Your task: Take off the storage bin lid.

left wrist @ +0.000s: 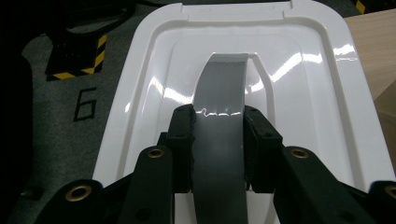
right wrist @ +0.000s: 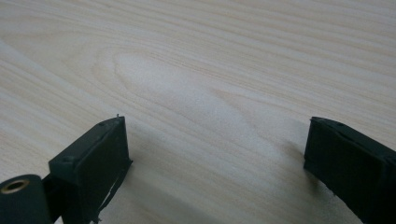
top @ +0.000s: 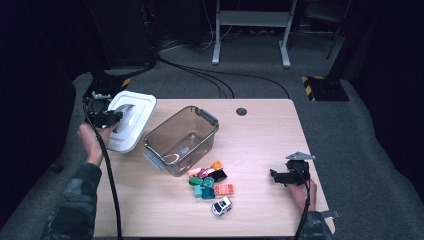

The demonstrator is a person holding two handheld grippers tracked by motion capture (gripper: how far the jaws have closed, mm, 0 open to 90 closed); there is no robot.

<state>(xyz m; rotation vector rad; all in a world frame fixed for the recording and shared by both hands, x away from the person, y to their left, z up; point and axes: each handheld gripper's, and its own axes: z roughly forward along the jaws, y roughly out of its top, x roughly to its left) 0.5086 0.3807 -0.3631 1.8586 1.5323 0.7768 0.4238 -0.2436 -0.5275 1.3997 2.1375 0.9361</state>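
We find the left gripper (top: 117, 116) clamped on the grey handle (left wrist: 218, 140) of the white lid (top: 131, 120); in the left gripper view both jaws press against the handle's two sides, with the handle running straight up between them. The lid sits at the table's (top: 265, 145) far left corner, partly overhanging the left edge, its near end just beside the clear box (top: 181, 140). Whether the lid rests flat on the wood or is lifted off it we cannot tell. The box stands upright and uncovered a little left of the table's middle, with grey latches at both ends. In front of the box lies a cluster of coloured bricks (top: 210, 182), touching one another, and just in front of them a small white toy car (top: 221, 205). The right gripper (top: 276, 175) is low over bare wood near the table's right edge, well apart from the bricks; in the right gripper view its jaws stand wide with nothing between them. A dark round grommet (top: 241, 111) marks the far edge of the table.
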